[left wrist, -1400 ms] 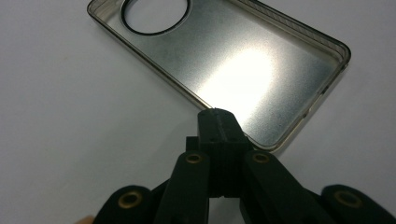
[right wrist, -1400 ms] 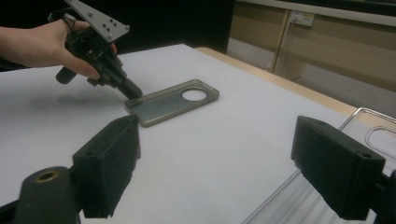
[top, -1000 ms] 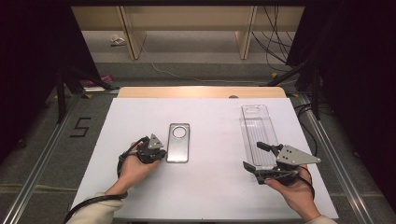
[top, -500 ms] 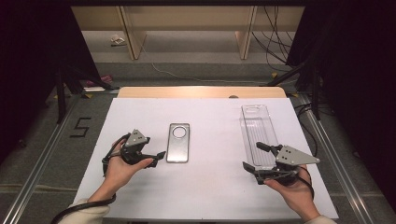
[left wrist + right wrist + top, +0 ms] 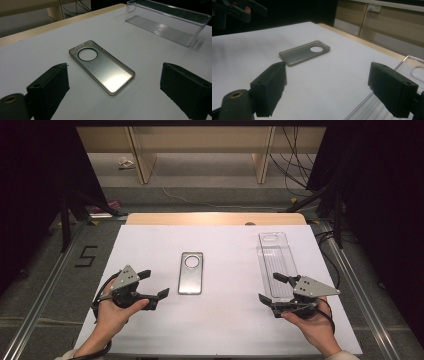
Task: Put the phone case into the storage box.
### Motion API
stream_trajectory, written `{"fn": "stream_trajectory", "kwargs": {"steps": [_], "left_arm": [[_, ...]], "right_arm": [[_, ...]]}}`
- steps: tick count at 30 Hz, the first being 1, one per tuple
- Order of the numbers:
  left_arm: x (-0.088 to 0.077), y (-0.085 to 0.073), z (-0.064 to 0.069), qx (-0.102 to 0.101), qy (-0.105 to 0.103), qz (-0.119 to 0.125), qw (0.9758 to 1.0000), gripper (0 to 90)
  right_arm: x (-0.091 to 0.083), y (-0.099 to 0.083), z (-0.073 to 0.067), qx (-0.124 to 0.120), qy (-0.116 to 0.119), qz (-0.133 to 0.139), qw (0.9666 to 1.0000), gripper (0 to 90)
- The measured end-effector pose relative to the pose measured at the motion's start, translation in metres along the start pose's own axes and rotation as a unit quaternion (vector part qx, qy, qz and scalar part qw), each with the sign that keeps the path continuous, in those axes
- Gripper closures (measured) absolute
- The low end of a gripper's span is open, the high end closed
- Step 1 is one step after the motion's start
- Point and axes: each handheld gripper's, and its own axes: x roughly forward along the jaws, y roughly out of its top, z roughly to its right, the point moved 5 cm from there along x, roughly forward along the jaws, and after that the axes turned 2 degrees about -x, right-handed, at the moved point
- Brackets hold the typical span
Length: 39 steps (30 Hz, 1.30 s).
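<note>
A: Where was the phone case (image 5: 191, 272)?
B: Mid-table, long axis running front edge to back edge, just right of the left gripper (image 5: 152, 284). Its jaws had just been opening, nothing between them.
A: And the right gripper (image 5: 270, 288)?
B: Open too, empty, farther off by the clear tray (image 5: 274, 261).

Clear plastic tray (image 5: 170, 21) runs off the top edge in the left gripper view; in the right gripper view its near right end (image 5: 409, 67) is cut by the frame and partly hidden behind a black jaw
</note>
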Motion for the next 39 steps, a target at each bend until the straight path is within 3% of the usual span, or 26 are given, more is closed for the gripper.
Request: {"fn": "stream_trajectory", "kwargs": {"steps": [10, 16, 24, 39], "left_arm": [[-0.007, -0.002, -0.004, 0.006, -0.002, -0.001, 1.0000, 7.9], [-0.005, -0.002, -0.004, 0.013, -0.002, -0.006, 0.9999, 7.6], [-0.005, -0.002, -0.006, 0.012, -0.002, 0.000, 0.9999, 8.0], [-0.004, -0.002, -0.006, 0.010, -0.006, 0.001, 0.9999, 8.3]], "right_arm": [[0.010, 0.003, -0.005, -0.003, 0.004, -0.004, 1.0000, 16.2], [0.023, 0.013, -0.016, -0.010, 0.021, -0.002, 0.9997, 16.2], [0.048, 0.028, -0.028, -0.023, 0.044, -0.002, 0.9988, 16.2], [0.098, 0.040, -0.047, -0.030, 0.088, -0.027, 0.9953, 16.7]]}}
